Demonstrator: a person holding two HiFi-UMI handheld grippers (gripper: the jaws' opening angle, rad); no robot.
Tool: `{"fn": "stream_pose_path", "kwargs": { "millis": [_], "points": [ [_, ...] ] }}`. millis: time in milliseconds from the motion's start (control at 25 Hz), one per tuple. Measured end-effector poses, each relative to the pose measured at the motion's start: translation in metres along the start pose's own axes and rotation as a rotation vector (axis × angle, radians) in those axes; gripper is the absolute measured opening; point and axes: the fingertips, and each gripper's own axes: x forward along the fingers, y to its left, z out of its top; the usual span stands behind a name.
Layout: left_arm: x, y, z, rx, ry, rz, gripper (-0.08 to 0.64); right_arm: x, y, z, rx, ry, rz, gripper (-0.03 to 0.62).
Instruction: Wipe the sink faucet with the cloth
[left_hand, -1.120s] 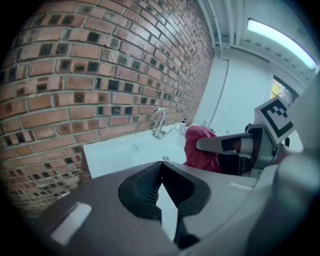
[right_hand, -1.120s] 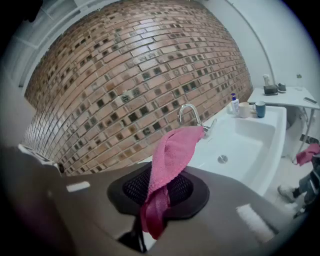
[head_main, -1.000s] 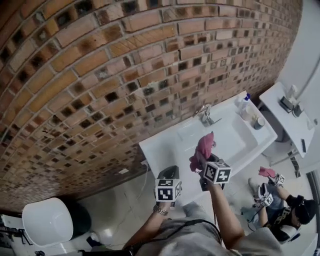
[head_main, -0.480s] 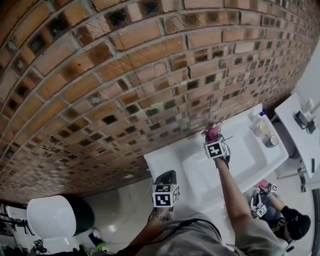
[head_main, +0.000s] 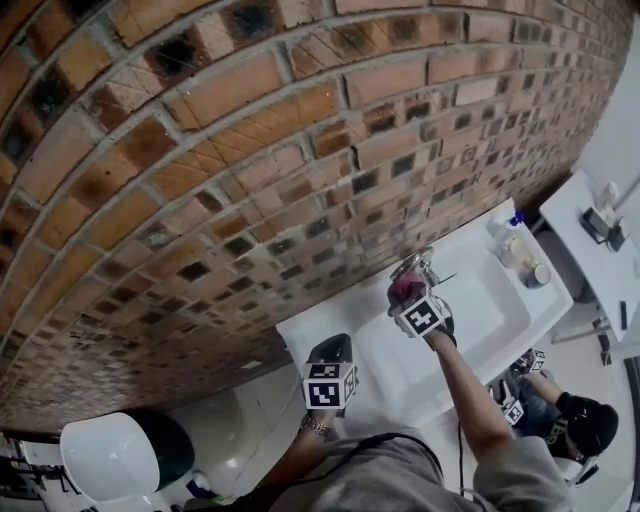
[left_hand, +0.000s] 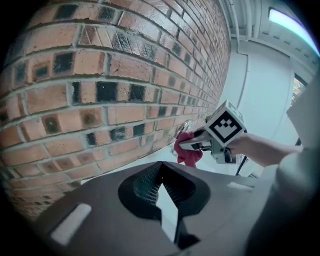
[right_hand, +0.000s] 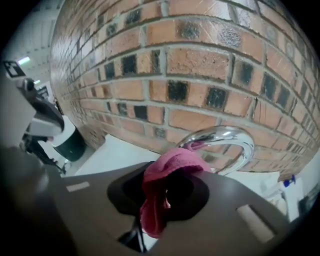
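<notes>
The faucet (right_hand: 235, 136), a curved chrome spout, is standing at the far edge of the white sink (head_main: 485, 310), right against the brick wall (head_main: 300, 150). The pink cloth (right_hand: 172, 167) is bunching up at the near side of its arch. The right gripper (right_hand: 157, 207) is pinching the cloth between its jaws, with a loose fold spilling forward over them toward the spout; whether fabric is actually pressing on metal is hard to tell. The left gripper (left_hand: 161, 172) is hanging near the sink's near left corner, well apart from the faucet, its jaws pressed together on nothing. To wipe well, the right gripper is probably needing to lead with that soft fold rather than the hard jaw tips, following the arch's curve with light pressure, while gripping firmly so the cloth is not slipping free.
</notes>
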Motion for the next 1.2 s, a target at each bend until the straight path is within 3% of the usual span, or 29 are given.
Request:
{"fn": "stream_pose_path", "kwargs": {
  "millis": [80,280,400,560,680,800,960,1080,1200],
  "points": [
    [0.007,-0.005,-0.001,0.008,0.012,-0.015,0.015,-0.015,0.007,0.016,0.096,-0.096,0.100,0.060],
    [0.012,-0.013,-0.004,0.023,0.032,-0.035,0.015,-0.055,-0.032,0.065,0.511,-0.449,0.278,0.058],
    [0.010,-0.010,-0.008,0.020,0.038,-0.027,0.015,-0.075,-0.059,0.064,0.590,-0.559,0.223,0.058],
    [0.010,-0.001,-0.013,0.000,0.048,-0.007,0.015,-0.091,-0.106,0.058,0.547,-0.642,0.019,0.058],
    [0.009,0.001,-0.016,-0.003,0.054,-0.002,0.015,-0.075,-0.146,0.042,0.501,-0.610,-0.142,0.057],
    [0.009,-0.004,-0.018,0.004,0.060,-0.009,0.015,-0.058,-0.169,0.025,0.537,-0.579,-0.176,0.057],
    [0.012,-0.002,-0.017,0.000,0.061,-0.003,0.015,-0.042,-0.192,0.007,0.539,-0.464,-0.297,0.055],
    [0.013,-0.002,-0.019,-0.002,0.066,0.000,0.015,-0.010,-0.191,-0.038,0.556,-0.276,-0.338,0.055],
    [0.013,-0.005,-0.024,-0.001,0.084,-0.002,0.015,0.024,-0.157,-0.070,0.469,-0.113,-0.312,0.055]
  ]
}}
